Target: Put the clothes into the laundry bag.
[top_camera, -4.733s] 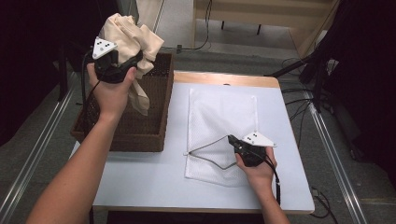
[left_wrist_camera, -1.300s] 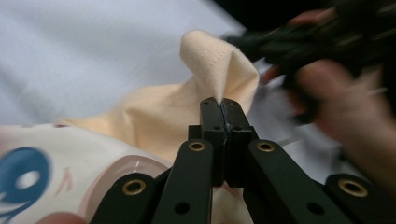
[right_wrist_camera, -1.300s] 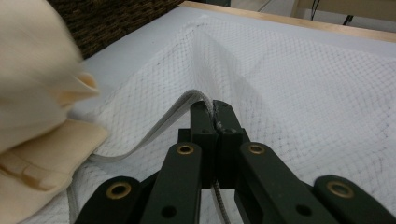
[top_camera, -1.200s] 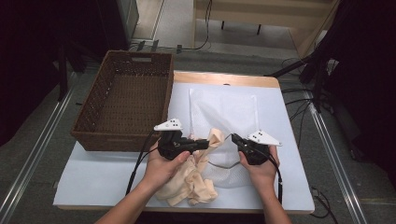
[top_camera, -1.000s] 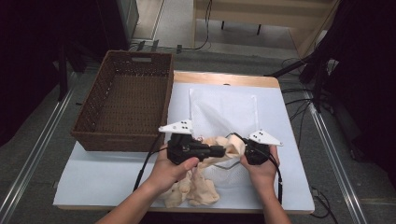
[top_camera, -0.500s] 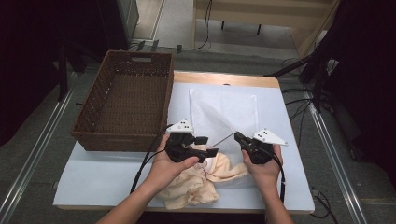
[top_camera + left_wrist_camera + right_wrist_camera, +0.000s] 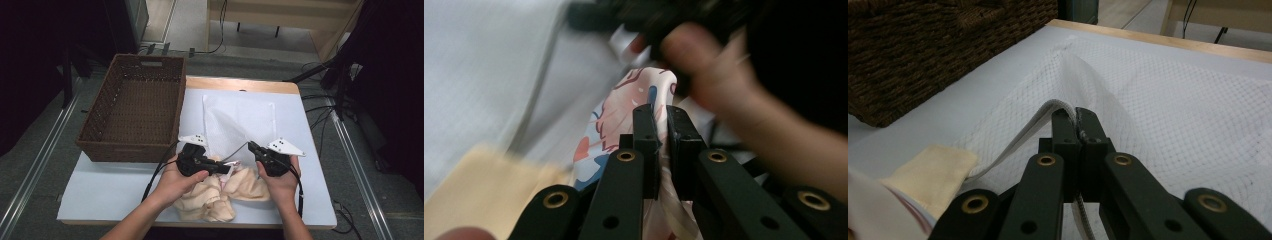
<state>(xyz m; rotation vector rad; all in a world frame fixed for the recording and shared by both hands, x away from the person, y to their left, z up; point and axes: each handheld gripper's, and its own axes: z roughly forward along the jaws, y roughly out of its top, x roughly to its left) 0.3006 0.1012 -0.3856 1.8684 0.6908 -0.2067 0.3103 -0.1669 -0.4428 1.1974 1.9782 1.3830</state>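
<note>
- The pale blue rectangular surface (image 7: pixel 120 190) carries everything; a dark brown woven wicker basket (image 7: pixel 135 107) stands on its left part, well apart from the work.
- A white mesh laundry bag (image 7: pixel 240 117) lies flat mid-surface, its near rim lifted into a mouth towards the person.
- A crumpled cream cloth with a printed patch (image 7: pixel 220 195) sits at the near edge, just before that mouth and touching it, between the two hands.
- The right claw (image 7: pixel 253 148) is closed tight on the bag's grey corded rim (image 7: pixel 1048 112), holding the opening up.
- The left claw (image 7: pixel 226 169) has just been closing; its jaws pinch a fold of the printed cloth (image 7: pixel 624 115) between them.
- The step looks like feeding the cloth into the bag. To do it well, keep the right claw high and steady so the mouth gapes, push the pinched fold deep past the rim before letting go, and mind the trailing bulk, which could snag on the cord.
</note>
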